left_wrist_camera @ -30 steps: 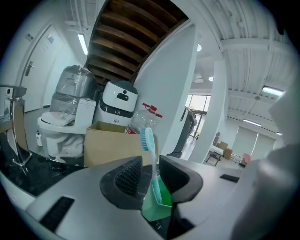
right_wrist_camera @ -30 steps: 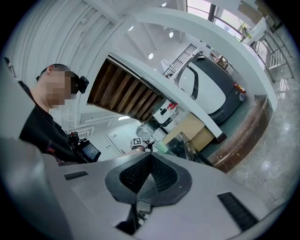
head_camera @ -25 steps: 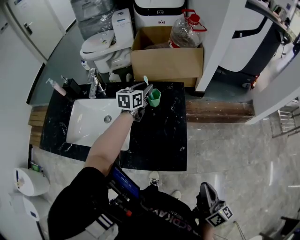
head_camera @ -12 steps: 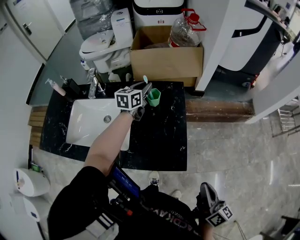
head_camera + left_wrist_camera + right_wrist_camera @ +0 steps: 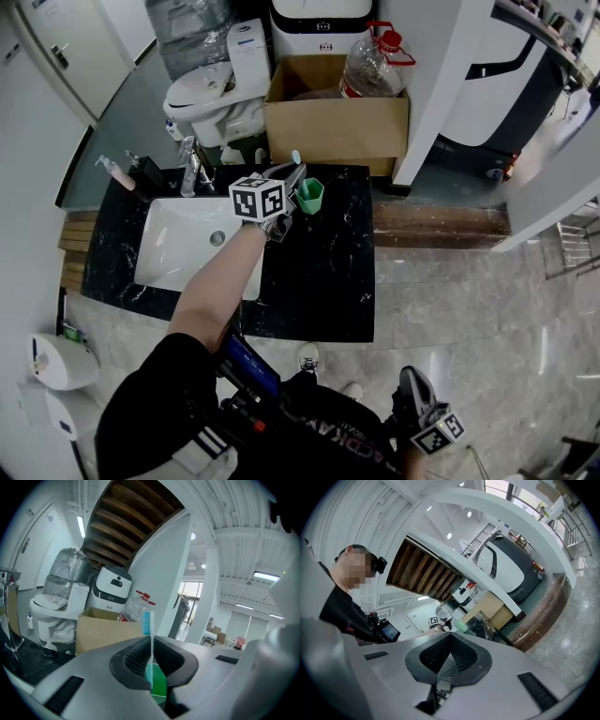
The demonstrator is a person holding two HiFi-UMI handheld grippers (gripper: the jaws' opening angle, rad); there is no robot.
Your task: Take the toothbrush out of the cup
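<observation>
**Left gripper** (image 5: 296, 180): reached out over the back of the table (image 5: 319, 272), marker cube uppermost. Its fingers (image 5: 136, 656) are closed on the thin handle of the toothbrush.

**Toothbrush** (image 5: 148, 622): upright, with a white handle and blue bristles on top. It is pinched between the left fingers. The handle runs down to the cup directly below. Whether its lower end is past the rim cannot be told.

**Cup** (image 5: 309, 195): green, upright on the table near the back edge, just beside the left gripper's tip.

**Right gripper** (image 5: 431, 427): held low by the person's body, well apart from the table. In its own view the fingers (image 5: 464, 656) are pressed together with nothing between them.

**Table**: black marbled top.
- A white sink (image 5: 187, 246) is set into the left part.
- A faucet (image 5: 192, 167) stands at the back of the sink, to the left of the gripper.
- A soap dispenser (image 5: 111, 172) is at the far left corner.

**Behind the table**:
- An open cardboard box (image 5: 336, 120) stands on the floor, close behind the cup.
- A large water bottle (image 5: 373, 64) with a red handle rests at the box's right end.
- A white toilet (image 5: 211, 94) is to the left of the box.
- A white wall or pillar (image 5: 450, 75) rises on the right.
</observation>
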